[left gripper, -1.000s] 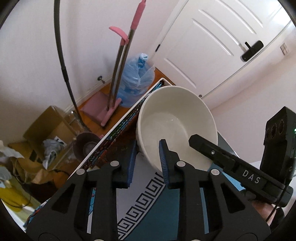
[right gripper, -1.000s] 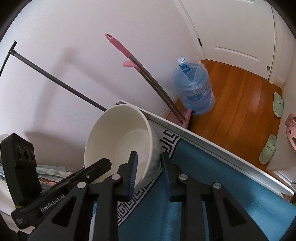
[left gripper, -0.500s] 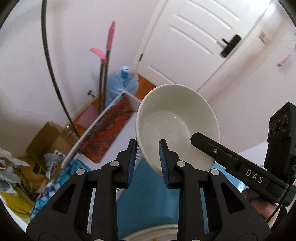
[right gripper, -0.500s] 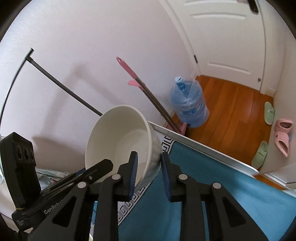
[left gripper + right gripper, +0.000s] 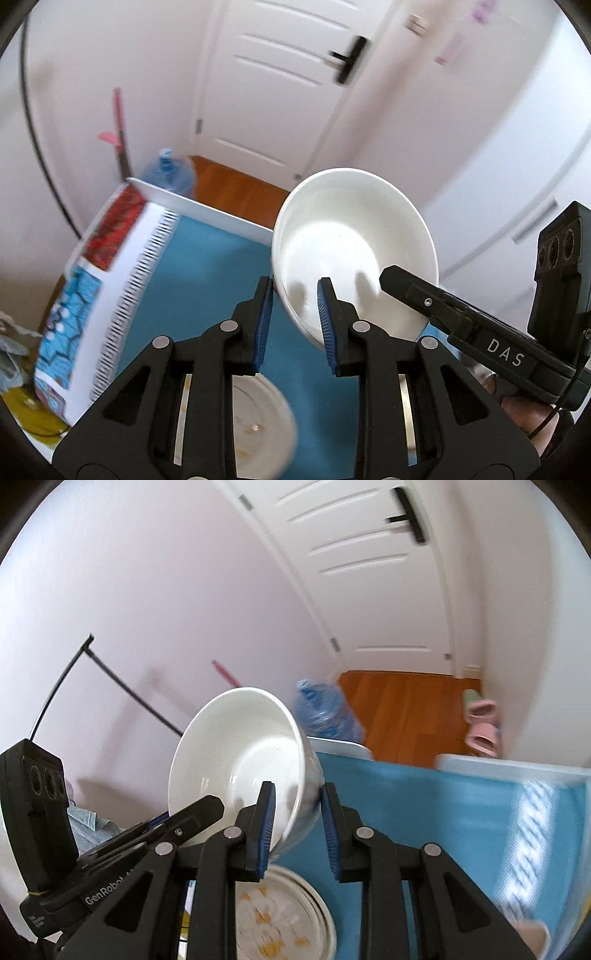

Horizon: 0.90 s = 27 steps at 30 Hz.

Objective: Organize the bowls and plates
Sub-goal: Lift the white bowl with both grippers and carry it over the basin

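**Bowl lifted clear, carried over the plate**

Both claws pinch the same deep white ceramic bowl (image 5: 354,254) by opposite sides of its rim. My left claw (image 5: 293,321) has one blue pad inside the wall and one outside, jaws nearly together on the rim; the right claw (image 5: 297,825) holds the far side the same way. The bowl hangs tilted, mouth turned toward the left camera, and touches nothing below it.

Change since a second ago: the bowl then sat low against the patterned border of the teal cloth; now it is up in the air and has travelled across the cloth. The teal cloth-covered tabletop (image 5: 207,280) has opened up beneath it, and a round pale plate with yellowish food scraps (image 5: 280,919) has come into view directly under the claws. Background is motion-blurred, so I read the carry as under way.

Meaning for the task: pick-up is done. My guess is that the plate is the stacking target; the next step would be levelling the bowl and lowering it centred. Risk: two rim grips on a glazed wall may slip if the claws drift apart.
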Tool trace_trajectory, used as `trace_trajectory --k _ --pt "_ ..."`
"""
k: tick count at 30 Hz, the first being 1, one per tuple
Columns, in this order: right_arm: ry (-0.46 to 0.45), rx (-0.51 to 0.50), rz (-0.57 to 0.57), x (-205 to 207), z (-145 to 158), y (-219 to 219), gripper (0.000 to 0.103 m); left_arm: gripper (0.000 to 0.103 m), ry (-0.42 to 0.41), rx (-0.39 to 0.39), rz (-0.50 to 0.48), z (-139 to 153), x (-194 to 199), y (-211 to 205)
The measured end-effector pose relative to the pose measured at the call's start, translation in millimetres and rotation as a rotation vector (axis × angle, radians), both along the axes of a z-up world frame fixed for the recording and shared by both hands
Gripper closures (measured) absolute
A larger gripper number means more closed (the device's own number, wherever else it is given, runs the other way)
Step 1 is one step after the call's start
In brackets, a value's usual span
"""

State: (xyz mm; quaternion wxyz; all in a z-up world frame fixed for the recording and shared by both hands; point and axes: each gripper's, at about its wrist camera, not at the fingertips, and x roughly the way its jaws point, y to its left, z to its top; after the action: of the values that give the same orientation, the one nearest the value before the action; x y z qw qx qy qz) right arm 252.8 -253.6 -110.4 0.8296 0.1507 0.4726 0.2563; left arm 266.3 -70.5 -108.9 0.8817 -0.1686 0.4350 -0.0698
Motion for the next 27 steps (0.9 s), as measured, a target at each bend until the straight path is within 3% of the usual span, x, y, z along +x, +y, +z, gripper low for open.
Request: trace_trajectory --k 8,12,22,27 --pt "0.009 -0.037 -0.172 -73.0 9.4 -95.8 0.080 0.081 0.000 -0.001 -0.180 8.0 -44.8 -99.0" --pt "0.043 -0.063 -0.248 -106.3 1.3 -132.1 0.080 0.081 0.042 0.010 -0.285 -7.5 -63.7 -137.9" --pt "0.199 -0.096 -0.368 -144.0 -66.8 -160.5 0.080 0.081 0.216 0.095 -0.443 -72.2 -81.9 -180.7" --pt "0.218 -0.129 -0.389 -147.8 -79.7 -163.5 0.080 0.081 0.249 0.165 -0.495 -87.8 -76.0 -192.9"
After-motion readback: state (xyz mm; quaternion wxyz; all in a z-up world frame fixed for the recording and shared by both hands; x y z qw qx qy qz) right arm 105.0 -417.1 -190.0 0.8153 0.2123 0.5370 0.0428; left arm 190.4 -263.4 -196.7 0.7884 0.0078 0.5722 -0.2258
